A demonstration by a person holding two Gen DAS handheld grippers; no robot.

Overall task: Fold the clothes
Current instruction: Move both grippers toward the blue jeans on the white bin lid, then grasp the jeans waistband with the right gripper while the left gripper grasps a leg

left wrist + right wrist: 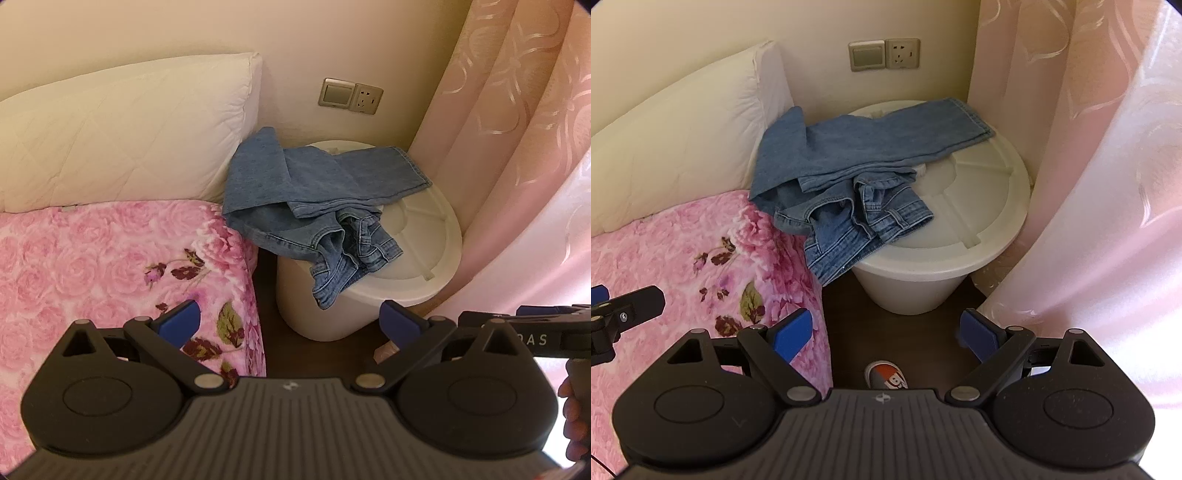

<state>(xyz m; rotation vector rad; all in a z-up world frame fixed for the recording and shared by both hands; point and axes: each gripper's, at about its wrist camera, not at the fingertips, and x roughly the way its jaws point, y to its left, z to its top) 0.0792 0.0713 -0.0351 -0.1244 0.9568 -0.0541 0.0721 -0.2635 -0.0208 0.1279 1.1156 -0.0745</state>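
Note:
A pair of blue jeans lies crumpled across the lid of a white round bin, with one part leaning on the pillow. The waistband hangs over the bin's near left rim. My left gripper is open, well short of the jeans, with nothing between its blue pads. My right gripper is open too, empty, hovering over the dark floor in front of the bin. Part of the right gripper's body shows at the right edge of the left wrist view.
A bed with a pink rose blanket and a white pillow fills the left. A pink curtain hangs at the right. A wall switch and socket sit above the bin. A shoe rests on the dark floor.

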